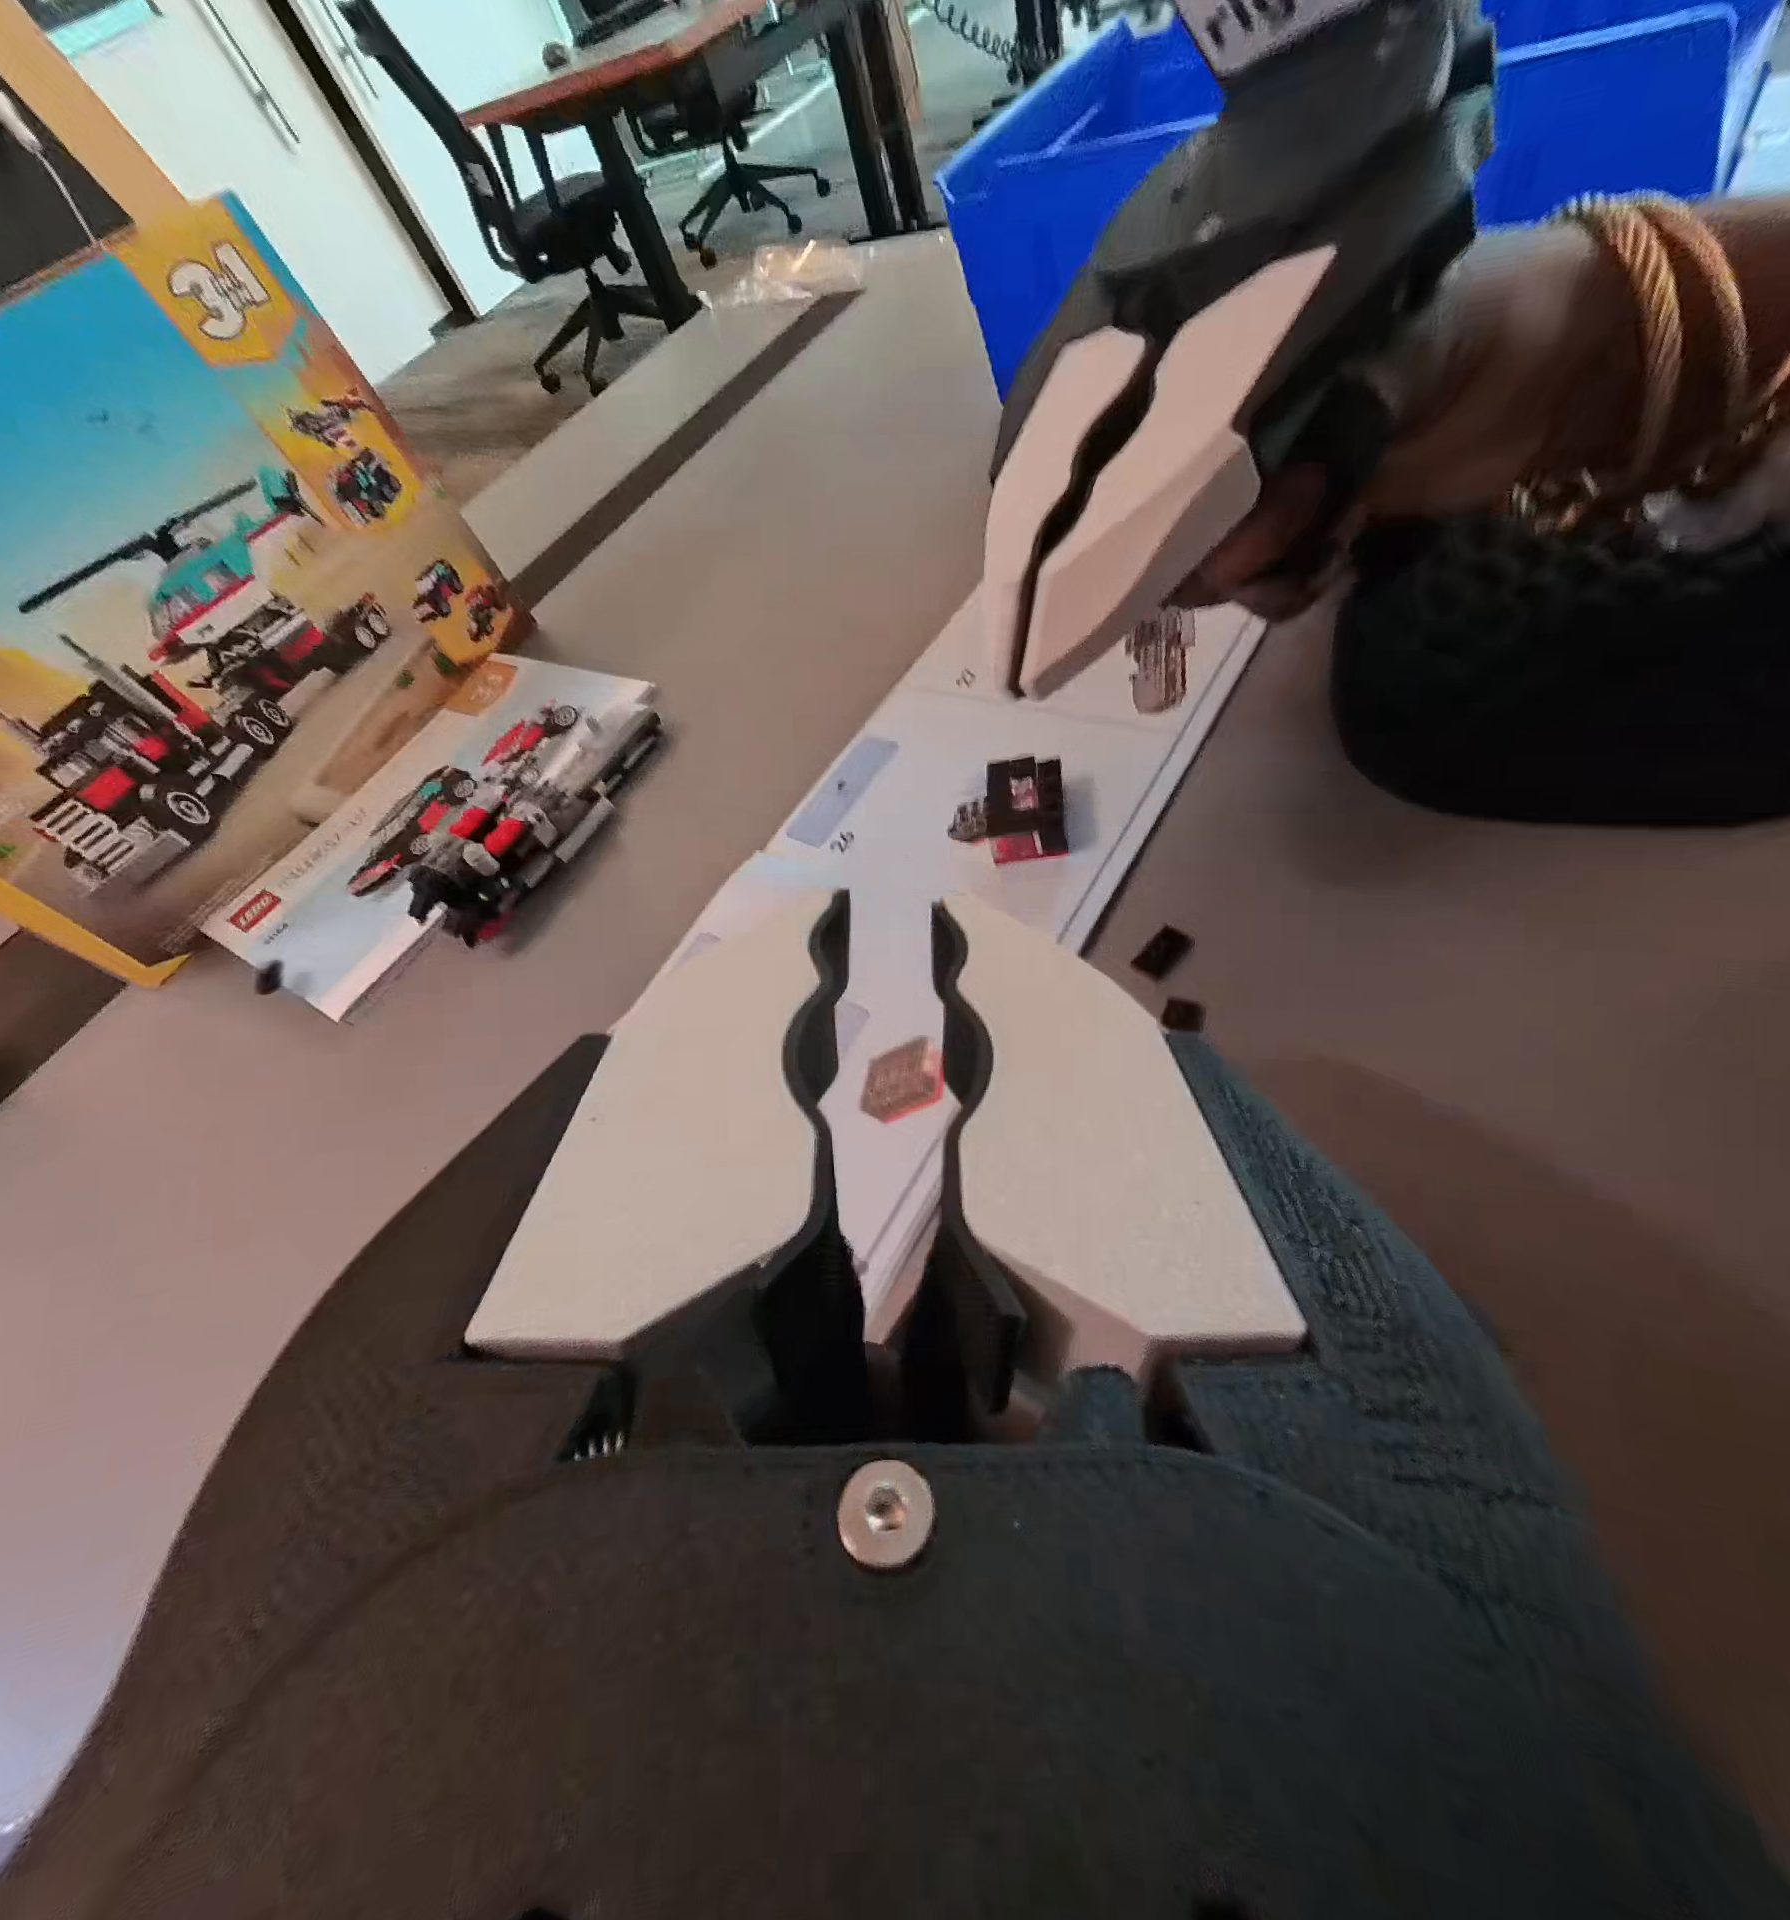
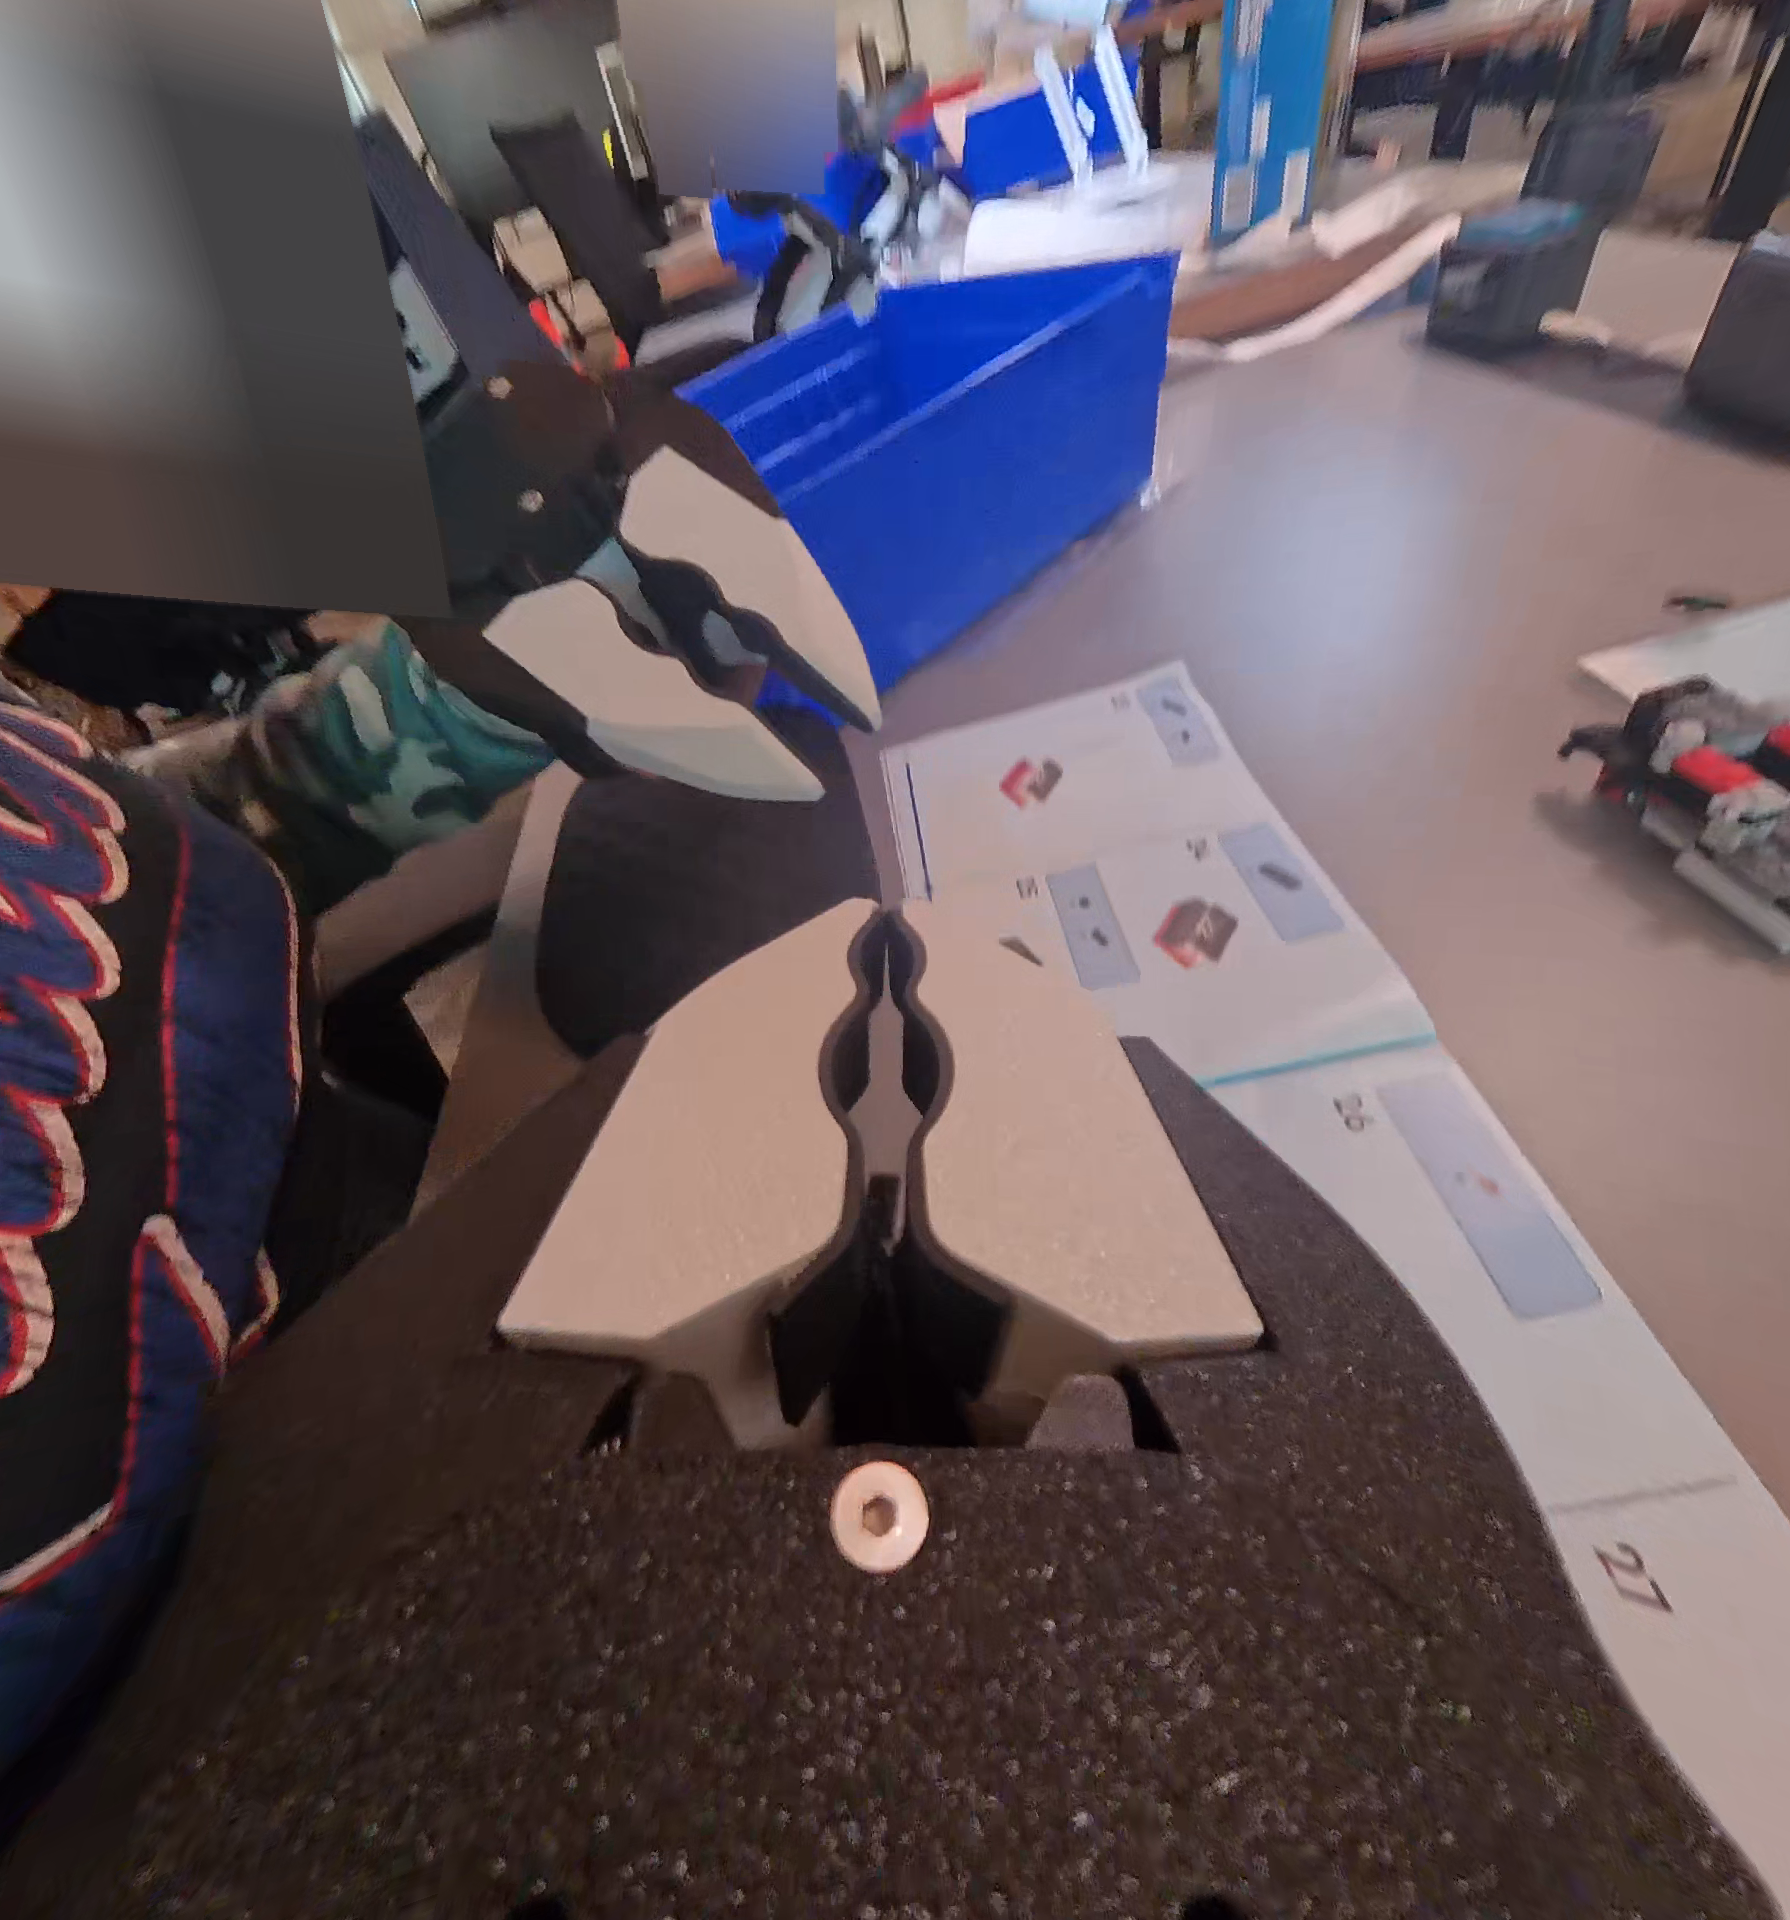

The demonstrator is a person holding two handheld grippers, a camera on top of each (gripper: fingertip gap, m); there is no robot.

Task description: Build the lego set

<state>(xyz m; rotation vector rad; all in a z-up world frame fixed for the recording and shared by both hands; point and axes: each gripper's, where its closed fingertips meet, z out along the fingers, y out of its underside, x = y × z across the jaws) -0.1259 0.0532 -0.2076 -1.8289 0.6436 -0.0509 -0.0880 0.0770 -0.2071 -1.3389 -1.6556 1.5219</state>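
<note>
On grey table (image 1: 247, 1195): open instruction booklet (image 1: 1026, 748), bearing small black-and-red lego assembly (image 1: 1016, 810) at mid-page. Left gripper (image 1: 891, 914): fingers parted by a narrow gap, empty, above booklet's near end. Right gripper (image 1: 1021, 681): tips pressed together, nothing visibly held, pointing down at booklet's far page. Loose dark pieces (image 1: 1161, 951) just beside booklet. Lego box (image 1: 143, 582) upright, second manual (image 1: 475, 821) before it. Blue bin (image 1: 1078, 177) beyond.

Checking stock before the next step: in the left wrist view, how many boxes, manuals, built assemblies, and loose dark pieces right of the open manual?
Box: 1
Open manual: 1
Closed manual stack: 1
Assemblies: 2, large, small
Loose pieces: 2
Total: 7
</note>
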